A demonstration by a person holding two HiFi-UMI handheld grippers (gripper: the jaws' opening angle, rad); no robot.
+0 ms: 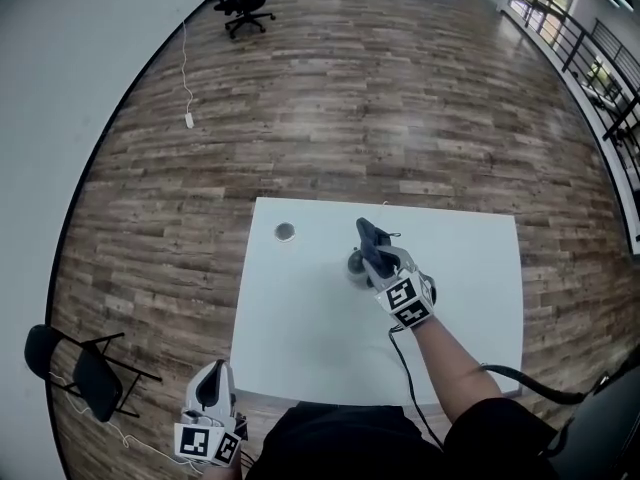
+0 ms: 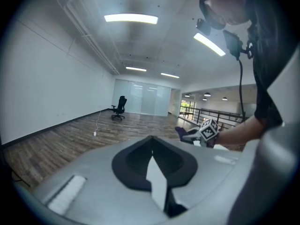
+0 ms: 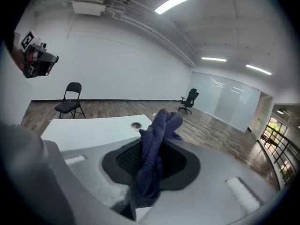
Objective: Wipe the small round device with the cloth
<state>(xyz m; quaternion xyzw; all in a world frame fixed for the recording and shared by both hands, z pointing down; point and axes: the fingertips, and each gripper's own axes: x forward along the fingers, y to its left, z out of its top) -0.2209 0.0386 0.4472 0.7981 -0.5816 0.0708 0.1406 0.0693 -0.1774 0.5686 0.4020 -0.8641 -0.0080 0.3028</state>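
Observation:
A small round grey device (image 1: 356, 264) sits near the middle of the white table (image 1: 300, 328), partly hidden under my right gripper. That right gripper (image 1: 375, 251) is shut on a dark blue cloth (image 1: 371, 238), which it holds down against the device's top. In the right gripper view the cloth (image 3: 157, 144) hangs bunched between the jaws and the device is hidden. My left gripper (image 1: 210, 393) hangs off the table's near left corner, beside the person's body, its jaws together with nothing in them. From the left gripper view the right gripper (image 2: 194, 135) shows far off.
A round grommet hole (image 1: 285, 232) lies in the table's far left part. A black folding chair (image 1: 85, 373) stands on the wood floor left of the table. An office chair (image 1: 245, 3) and a loose cable (image 1: 187, 78) are far back. A railing (image 1: 590, 58) runs at the right.

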